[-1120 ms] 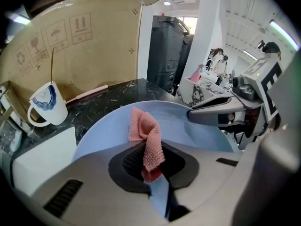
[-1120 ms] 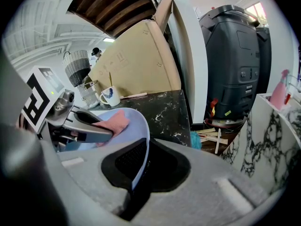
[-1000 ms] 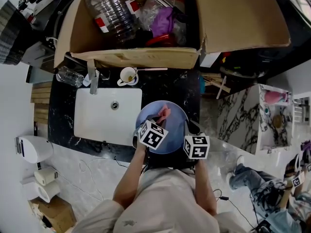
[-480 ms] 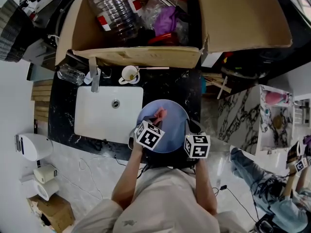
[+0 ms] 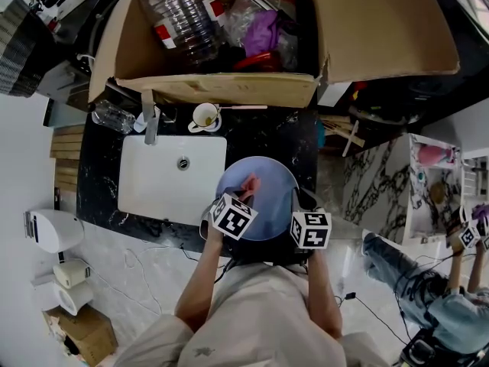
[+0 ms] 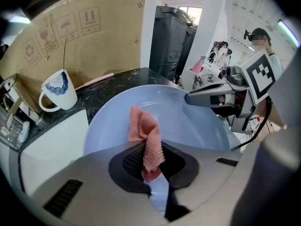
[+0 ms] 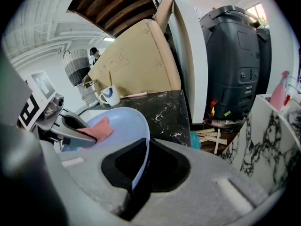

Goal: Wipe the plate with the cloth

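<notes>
Near edge of counter (image 5: 302, 140), R of sink:

- L gripper (image 6: 151, 167): jaws together, clamped on pink cloth (image 6: 145, 134). Lower end of cloth pinched betw. pads; rest stands up out of jaws, folded over, lying against inner face of plate.
- Plate (image 6: 193, 126): pale blue, round, shallow. Sits over near edge of counter, just R of sink, L rim overlapping sink's R edge in head view. Cloth is L of plate centre.
- R gripper (image 7: 140, 169): jaws closed on plate's R rim, rim seen edge-on betw. pads. From R gripper view, L gripper's jaws lie across plate face w/ cloth under them.
- Whether plate rests on counter or is held clear of it: can't tell.

Further back:

- Sink (image 5: 153, 182): white, rectangular, set into L half of counter. Drain near far side.
- Tap (image 5: 147, 122): far edge of sink, L part.
- Mug (image 6: 59, 89): white w/ blue print, upright at far edge of counter, beyond sink's far R corner, well apart from plate.
- Pink stick-like item (image 5: 242, 108) lies just R of mug along far edge; what it is, can't tell.
- Small clear bottle (image 5: 111, 117): on its side, far L corner of counter.

Beyond counter:

- Open cardboard box (image 5: 214, 90) against far edge, w/ large clear plastic bottle (image 5: 177, 17) inside.
</notes>
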Demonstrator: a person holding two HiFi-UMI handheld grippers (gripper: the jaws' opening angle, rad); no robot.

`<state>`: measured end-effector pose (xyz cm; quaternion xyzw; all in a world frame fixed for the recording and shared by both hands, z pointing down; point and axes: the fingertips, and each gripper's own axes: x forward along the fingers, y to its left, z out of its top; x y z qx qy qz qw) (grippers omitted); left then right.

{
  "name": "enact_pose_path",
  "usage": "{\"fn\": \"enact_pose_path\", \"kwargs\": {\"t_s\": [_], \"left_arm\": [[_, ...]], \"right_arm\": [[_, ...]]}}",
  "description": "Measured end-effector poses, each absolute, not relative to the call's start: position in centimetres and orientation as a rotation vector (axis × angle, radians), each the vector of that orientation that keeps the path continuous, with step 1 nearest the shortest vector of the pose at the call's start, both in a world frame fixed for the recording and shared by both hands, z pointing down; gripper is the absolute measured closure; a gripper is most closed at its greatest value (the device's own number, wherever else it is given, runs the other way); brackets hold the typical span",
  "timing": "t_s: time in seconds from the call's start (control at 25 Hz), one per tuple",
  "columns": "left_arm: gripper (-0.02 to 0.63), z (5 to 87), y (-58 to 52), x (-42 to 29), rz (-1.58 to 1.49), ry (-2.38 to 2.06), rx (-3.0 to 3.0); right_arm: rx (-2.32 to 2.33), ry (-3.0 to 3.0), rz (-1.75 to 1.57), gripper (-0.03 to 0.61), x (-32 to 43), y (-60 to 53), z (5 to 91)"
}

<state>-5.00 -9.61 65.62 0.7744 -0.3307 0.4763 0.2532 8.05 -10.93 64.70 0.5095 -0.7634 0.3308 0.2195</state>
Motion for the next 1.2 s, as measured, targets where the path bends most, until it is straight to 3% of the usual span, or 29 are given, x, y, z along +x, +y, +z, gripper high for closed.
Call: {"fn": "enact_pose_path", "kwargs": {"t_s": [1.2], "left_arm": [[0.58,65.8,-5.1,-0.9,1.317,-0.681,2.143]], "right_arm": [[1.407,-2.121,0.923,0.551,8.1,-11.1,64.8]]}}
